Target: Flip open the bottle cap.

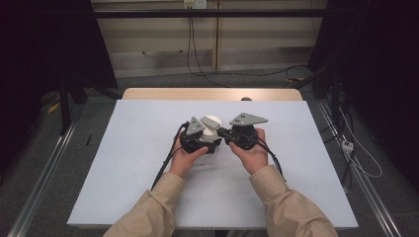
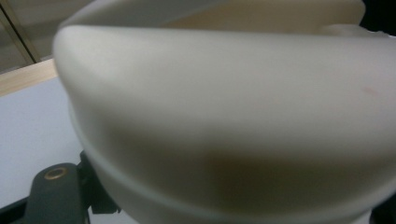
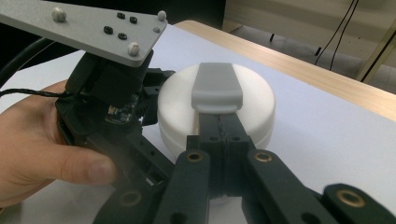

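Where the two grippers meet near the middle of the tabletop (image 1: pixel 148 163) sits a round white container (image 3: pixel 233 100), squat and drum-shaped, with a flat lid and a seam running round its lower part. In the high view it shows as a pale disc (image 1: pixel 211 121) between the two grey three-cornered plates, resting on the light blue-grey sheet that covers the tabletop. The right gripper (image 3: pixel 217 93) comes at it from the near side; its fingers (image 3: pixel 217 86) are pressed together, their grey pad lying flat on top of the lid, and nothing is pinched between them. The left gripper (image 3: pixel 154 95) is at the container's side, with a hand (image 3: pixel 37 140) wrapped round its black body; in its own view the white wall (image 2: pixel 233 107) of the container is close and blurred, with a black finger (image 2: pixel 53 196) just showing at the lower left. Its fingers are closed up tight, and whether they pinch the container's edge cannot be told. In the high view both hands (image 1: pixel 185 158) hold the grippers close together, beige sleeves (image 1: pixel 148 212) reaching in from the bottom. A wooden strip (image 1: pixel 212 94) edges the far side of the tabletop; cables (image 1: pixel 197 49) trail on the floor beyond.
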